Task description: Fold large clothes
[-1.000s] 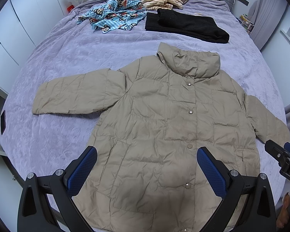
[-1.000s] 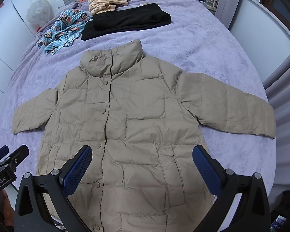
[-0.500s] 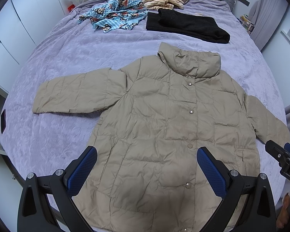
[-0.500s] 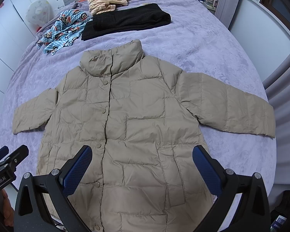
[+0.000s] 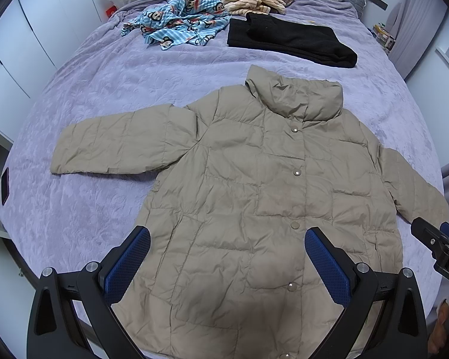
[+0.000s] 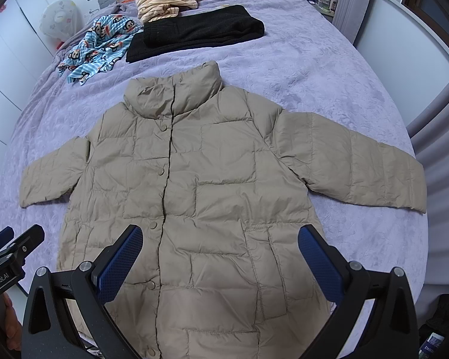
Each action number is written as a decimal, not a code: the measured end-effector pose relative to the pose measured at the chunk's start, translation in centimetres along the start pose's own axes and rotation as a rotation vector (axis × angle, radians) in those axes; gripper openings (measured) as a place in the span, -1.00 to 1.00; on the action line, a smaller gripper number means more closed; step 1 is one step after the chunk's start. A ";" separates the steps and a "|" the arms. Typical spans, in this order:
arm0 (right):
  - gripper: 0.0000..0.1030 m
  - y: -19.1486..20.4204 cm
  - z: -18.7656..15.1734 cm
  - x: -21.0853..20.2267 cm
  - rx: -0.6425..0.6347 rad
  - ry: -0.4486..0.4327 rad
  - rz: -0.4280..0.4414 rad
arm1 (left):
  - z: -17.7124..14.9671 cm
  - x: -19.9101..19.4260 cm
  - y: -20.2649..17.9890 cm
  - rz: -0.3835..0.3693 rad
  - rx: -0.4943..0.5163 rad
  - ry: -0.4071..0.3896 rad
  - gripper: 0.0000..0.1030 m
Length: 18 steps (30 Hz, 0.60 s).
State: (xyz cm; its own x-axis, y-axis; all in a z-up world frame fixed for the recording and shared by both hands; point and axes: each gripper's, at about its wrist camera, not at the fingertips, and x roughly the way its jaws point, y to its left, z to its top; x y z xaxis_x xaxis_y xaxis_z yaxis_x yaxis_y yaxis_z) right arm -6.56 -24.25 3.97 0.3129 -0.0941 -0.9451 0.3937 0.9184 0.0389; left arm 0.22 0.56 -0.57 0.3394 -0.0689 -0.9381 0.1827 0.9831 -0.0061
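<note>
- Beige puffer jacket (image 5: 269,203) flat, snapped, collar at 12 o'clock.
- Left gripper (image 5: 227,257) and right gripper (image 6: 220,254) both wide, empty.
- Risk: slick padding slips, fold springs back.

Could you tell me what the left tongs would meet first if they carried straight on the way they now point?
Most likely the beige puffer jacket: the open left tongs point at its snap-buttoned front, spread flat on the bed. Nothing shows in between, though depth is unclear.

Both wrist cameras look forward and down from the foot of the bed (image 5: 110,95), close above the jacket's (image 5: 254,185) hem. Both share the whole jacket (image 6: 212,179) and the far clothes.
</note>
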 end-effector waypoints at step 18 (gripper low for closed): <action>1.00 0.1 0.0 0.1 0.000 0.004 0.000 | -0.3 0.2 0.3 -0.004 -0.003 0.004 1.00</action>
State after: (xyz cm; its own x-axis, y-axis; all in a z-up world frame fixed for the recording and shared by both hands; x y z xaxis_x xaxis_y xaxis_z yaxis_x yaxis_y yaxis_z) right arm -6.53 -24.19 3.92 0.3099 -0.0924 -0.9463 0.3939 0.9183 0.0393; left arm 0.05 0.90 -0.85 0.3348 -0.0725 -0.9395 0.1816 0.9833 -0.0111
